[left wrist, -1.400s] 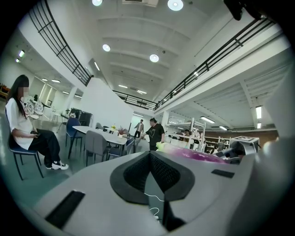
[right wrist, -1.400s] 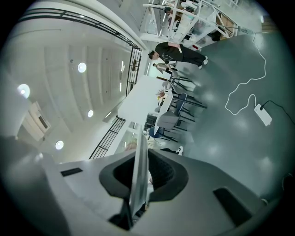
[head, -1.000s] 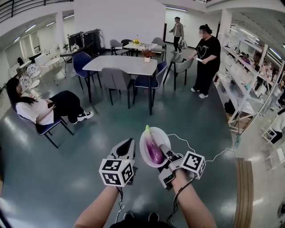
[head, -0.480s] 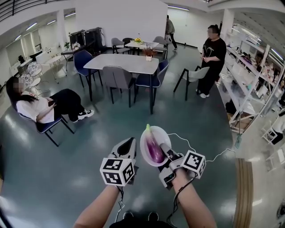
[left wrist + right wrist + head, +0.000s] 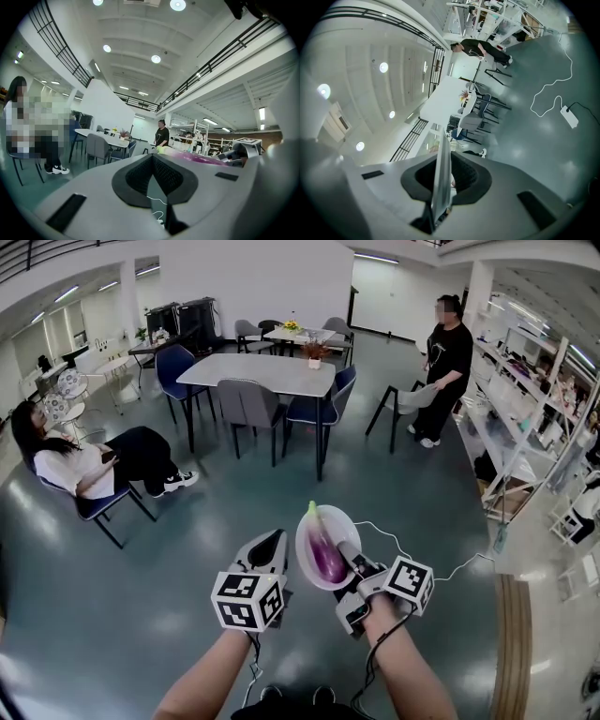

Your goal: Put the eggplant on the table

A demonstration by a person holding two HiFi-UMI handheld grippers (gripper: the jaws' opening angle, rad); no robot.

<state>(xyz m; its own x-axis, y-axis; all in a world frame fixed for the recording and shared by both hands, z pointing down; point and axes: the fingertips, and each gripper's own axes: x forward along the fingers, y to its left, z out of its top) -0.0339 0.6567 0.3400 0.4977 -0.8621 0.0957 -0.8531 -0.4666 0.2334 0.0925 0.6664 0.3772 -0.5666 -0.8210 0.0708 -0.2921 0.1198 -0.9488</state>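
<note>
A wide green floor (image 5: pixel 187 559) lies between the person and the white table (image 5: pixel 253 374), which stands far off with chairs (image 5: pixel 246 409) tucked round it. One person (image 5: pixel 84 465) sits at the left and another (image 5: pixel 445 367) stands far right.

Near the bottom, the right gripper (image 5: pixel 345 554) is clamped on the near right rim of a white plate (image 5: pixel 302 538), which its own view shows edge-on between the jaws. The left gripper (image 5: pixel 275 538) has its jaws together on nothing and hovers just left of the plate, apart from it.

The purple eggplant (image 5: pixel 324 554) lies lengthwise on the plate, green stem pointing far. It sits just left of the right fingers (contact can't be made out) and isn't itself gripped.

The step looks like the carry to the table. It's best done with the plate level and the grip firm, since the loose eggplant could roll. The chairs leave little room, so an open table edge is the place to aim for.
</note>
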